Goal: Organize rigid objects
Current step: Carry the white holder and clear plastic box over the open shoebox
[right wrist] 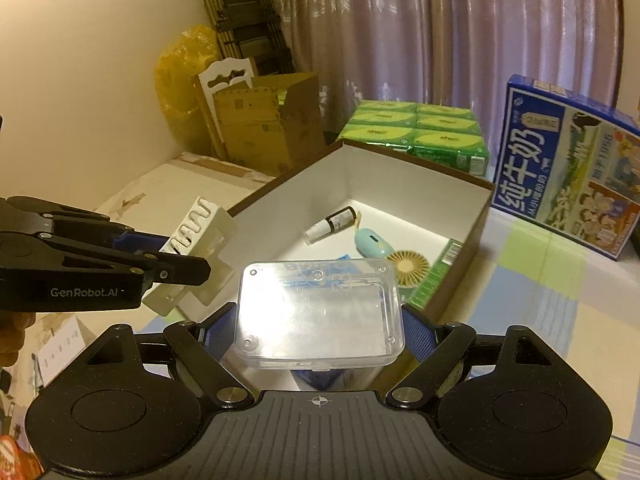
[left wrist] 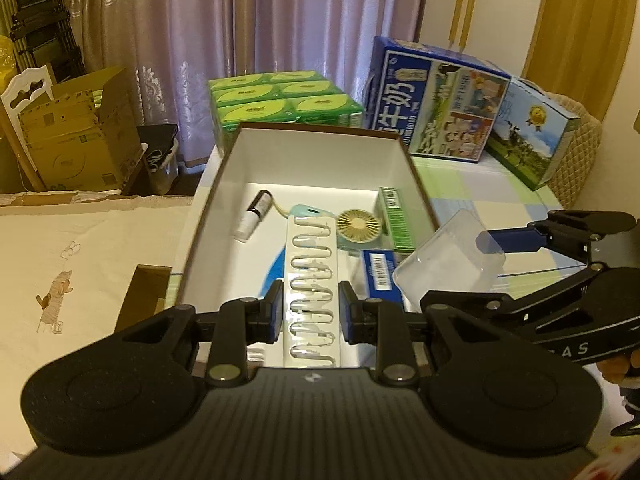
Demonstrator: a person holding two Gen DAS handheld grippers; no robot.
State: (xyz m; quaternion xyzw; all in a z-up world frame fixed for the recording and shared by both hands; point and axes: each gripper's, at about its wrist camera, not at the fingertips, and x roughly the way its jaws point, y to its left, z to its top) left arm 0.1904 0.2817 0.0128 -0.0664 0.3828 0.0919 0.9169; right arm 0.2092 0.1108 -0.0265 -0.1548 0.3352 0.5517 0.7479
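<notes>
At the far left of the left wrist view lies a cream cloth [left wrist: 80,248] with a small embroidered figure; behind it stand brown cardboard cartons [left wrist: 76,136] against a mauve curtain [left wrist: 248,28]. In the middle sits the open storage box [left wrist: 320,160], brown outside and white inside, resting on a checked tablecloth [left wrist: 500,196]; on its floor lie a small dark-capped bottle [left wrist: 254,216], a pale blue fan handle [left wrist: 310,212] with its round yellow fan head [left wrist: 356,226], a green carton [left wrist: 396,220] against the right wall, and a blue barcoded box [left wrist: 380,276] near the front. The left gripper [left wrist: 311,312] pinches a long white blister tray [left wrist: 311,280] of moulded loops between its blue pads, the tray poised over the near part of the box; the jaws sit close together on its narrow sides. To the right, the right gripper [left wrist: 486,268] holds a clear plastic case [left wrist: 448,256] just beside the box's right front corner, above the tablecloth; in the right wrist view that case [right wrist: 320,312] fills the wide gap between the blue pads, both pressed on its ends. Behind the box stand green tissue packs [left wrist: 284,100], then a blue milk carton [left wrist: 436,100] and a second blue printed box [left wrist: 536,132]; a wicker chair back [left wrist: 580,160] closes the right edge.
</notes>
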